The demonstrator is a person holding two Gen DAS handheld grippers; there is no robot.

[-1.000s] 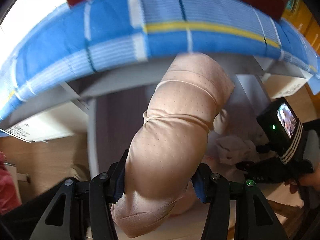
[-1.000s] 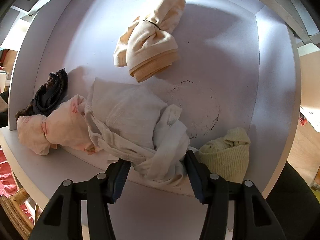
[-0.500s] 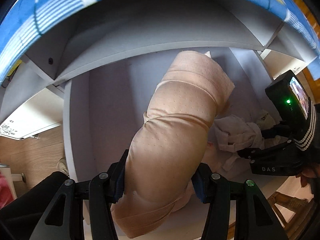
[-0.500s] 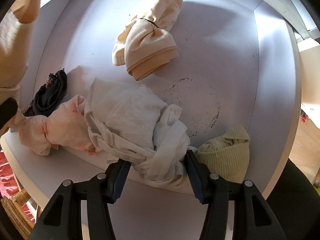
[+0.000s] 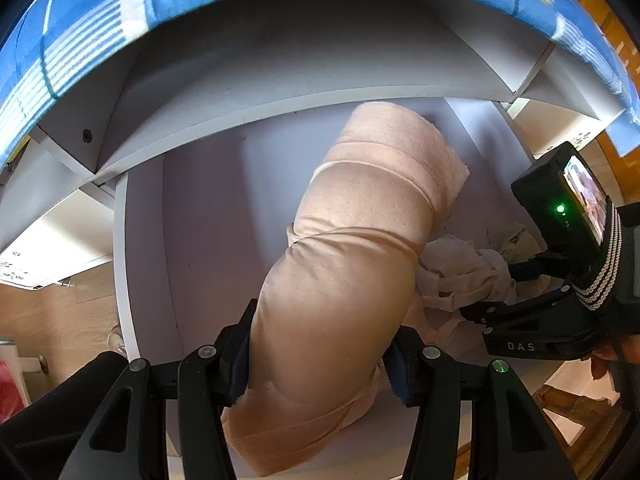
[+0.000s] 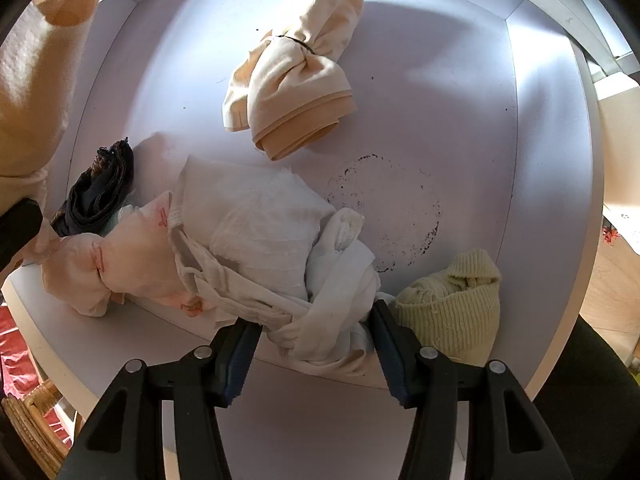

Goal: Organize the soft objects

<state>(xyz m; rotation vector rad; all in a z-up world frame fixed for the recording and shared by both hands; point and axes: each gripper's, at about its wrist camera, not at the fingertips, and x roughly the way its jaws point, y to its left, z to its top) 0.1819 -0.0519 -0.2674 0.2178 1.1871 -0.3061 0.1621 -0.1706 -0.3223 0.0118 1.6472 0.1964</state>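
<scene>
Lowered since a second ago, the left gripper [image 5: 320, 364] now reaches under the blue checked cloth [image 5: 100, 32] into the white shelf compartment [image 6: 460, 128], pinching a beige rolled garment [image 5: 352, 264]. Unmoved, the right gripper [image 6: 316, 344] clamps a white cloth bundle [image 6: 280, 256] lying between a pink bundle [image 6: 120, 264] and a pale green knit [image 6: 456, 308].

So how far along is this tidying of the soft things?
Partway, it seems. Already lying in the white shelf compartment: a tied cream bundle, a dark roll, a pink-marked bundle and a pale green knit. In hand: the left gripper holds a beige roll just above that shelf, while the right gripper grips a white cloth bundle resting there. Left: setting both down.
</scene>
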